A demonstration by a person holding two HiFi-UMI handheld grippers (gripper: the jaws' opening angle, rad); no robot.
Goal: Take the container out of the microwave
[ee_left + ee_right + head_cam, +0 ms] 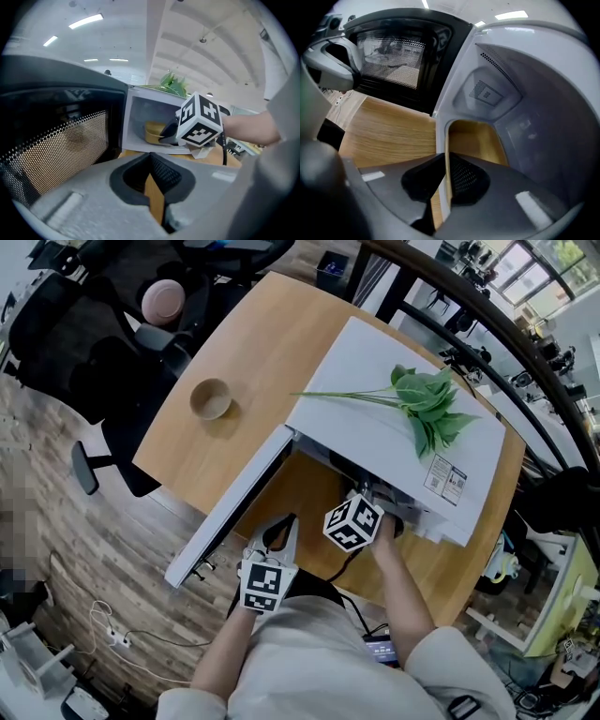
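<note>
A white microwave (pixel 394 442) stands on a wooden table (pixel 272 343) with its door (pixel 234 507) swung open toward me. Inside sits a yellowish container (pixel 153 132), which shows in the right gripper view as a tub with a pale rim (pixel 476 140). My right gripper (pixel 443 180) reaches into the cavity and is shut on the container's near wall, which runs between its jaws. In the head view its front end (pixel 375 502) is hidden under the microwave's top. My left gripper (pixel 277 538) hangs below the door, jaws together (pixel 154 187) with nothing in them.
A green plant sprig (pixel 427 404) lies on top of the microwave. A small tan bowl (pixel 211 397) sits on the table left of it. A black office chair (pixel 112 352) with a pink object (pixel 163 301) stands beyond the table edge. Cables (pixel 112 634) trail on the floor.
</note>
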